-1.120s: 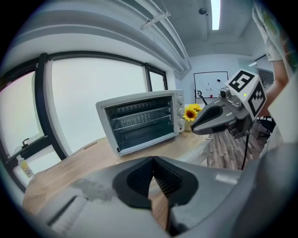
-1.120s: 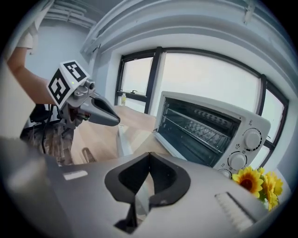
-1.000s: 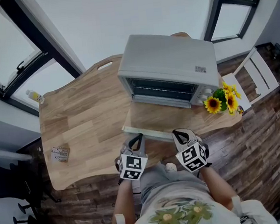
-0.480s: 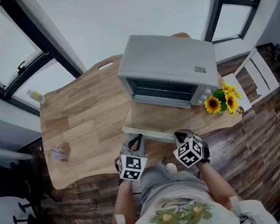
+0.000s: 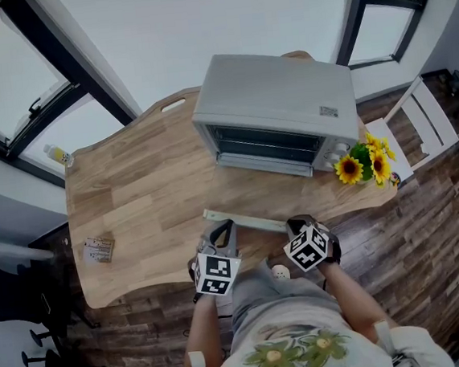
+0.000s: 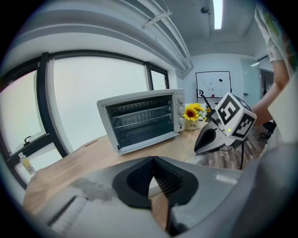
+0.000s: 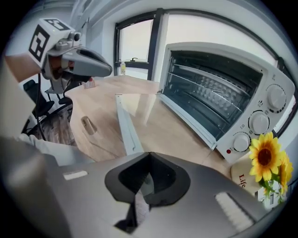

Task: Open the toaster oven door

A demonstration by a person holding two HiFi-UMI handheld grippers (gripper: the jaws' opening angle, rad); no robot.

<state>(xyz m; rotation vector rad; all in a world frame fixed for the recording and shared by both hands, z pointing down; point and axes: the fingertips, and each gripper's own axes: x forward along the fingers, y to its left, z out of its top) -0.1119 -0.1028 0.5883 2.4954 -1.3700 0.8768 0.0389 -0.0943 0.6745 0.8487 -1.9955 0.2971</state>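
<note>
Where the table (image 5: 134,196) fills the middle of the head view, we find the oven (image 5: 277,93) set toward its far right side, mouth turned to the person so that both hands can reach the front. Its door (image 5: 251,194) is already swung down on the bottom hinge and lies close to level over the wood, which shows through the glass. The racks inside stand exposed. We judge the task all but finished, with at most a last bit of lowering left.

The left gripper (image 5: 220,233) and right gripper (image 5: 298,227) sit at the near table edge, one toward each end of the door's front rim. That spacing would keep the door from twisting on its hinge. We read both pairs of jaws as closed tight together with nothing clamped between them, since each gripper view shows the dark pads meeting. Closed tips make a blunt pusher, which suits pressing a rim down rather than pinching it.

Whether either tip touches the handle (image 5: 245,220) we cannot tell. This pale bar runs just beyond the left tips and ends just beside the right ones. The sunflowers (image 5: 361,164) stand beside the oven's right corner, apart from the door's swing.
</note>
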